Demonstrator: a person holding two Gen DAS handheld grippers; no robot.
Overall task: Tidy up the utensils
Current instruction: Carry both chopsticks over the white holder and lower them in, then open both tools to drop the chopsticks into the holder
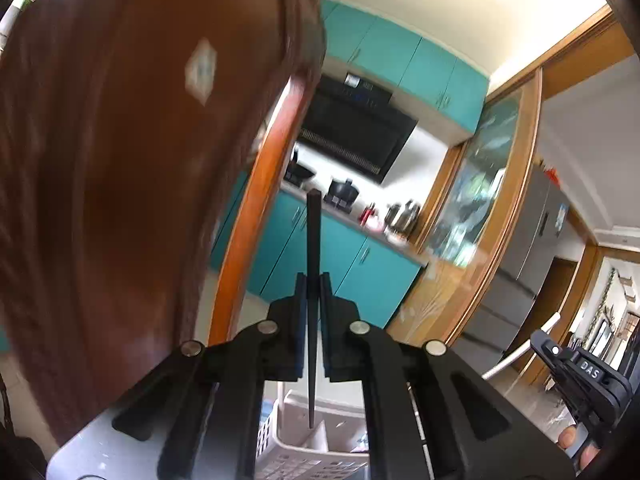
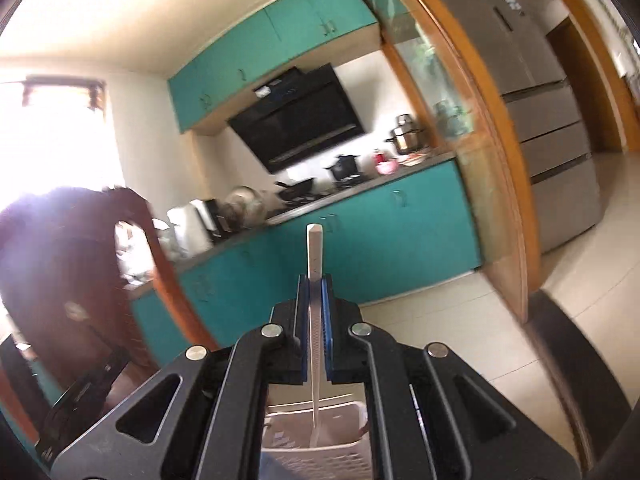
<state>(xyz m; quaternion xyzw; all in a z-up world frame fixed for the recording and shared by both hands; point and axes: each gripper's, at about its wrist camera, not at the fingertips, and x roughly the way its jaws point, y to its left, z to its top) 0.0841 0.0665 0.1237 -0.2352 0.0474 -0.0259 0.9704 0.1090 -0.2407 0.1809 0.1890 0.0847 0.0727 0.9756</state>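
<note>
Two grippers were lifted up, and each one pointed about level toward a kitchen with teal cabinets (image 1: 372, 276). The left gripper (image 1: 313, 280) had its jaws closed narrow on a black chopstick (image 1: 313, 240); the stick stood almost upright between the blue pads, its thick end above the fingertips and its thin tip hanging over a white slotted basket (image 1: 280, 452) low in the left wrist view. The right gripper (image 2: 315, 280) was also pressed together, on a white utensil handle (image 2: 315, 248). This handle rose above the fingertips, and its lower part went down into the white slotted basket (image 2: 344, 460) under the jaws; what kind of utensil it was I could not tell. At the right edge of the left wrist view the right gripper (image 1: 560, 356) appeared with the pale handle sticking out of it. A dark brown wooden chair back (image 1: 140, 160) filled the left side of that view, blurred. Behind stood a black range hood (image 2: 296, 120) and a grey refrigerator (image 2: 532, 80).
</note>
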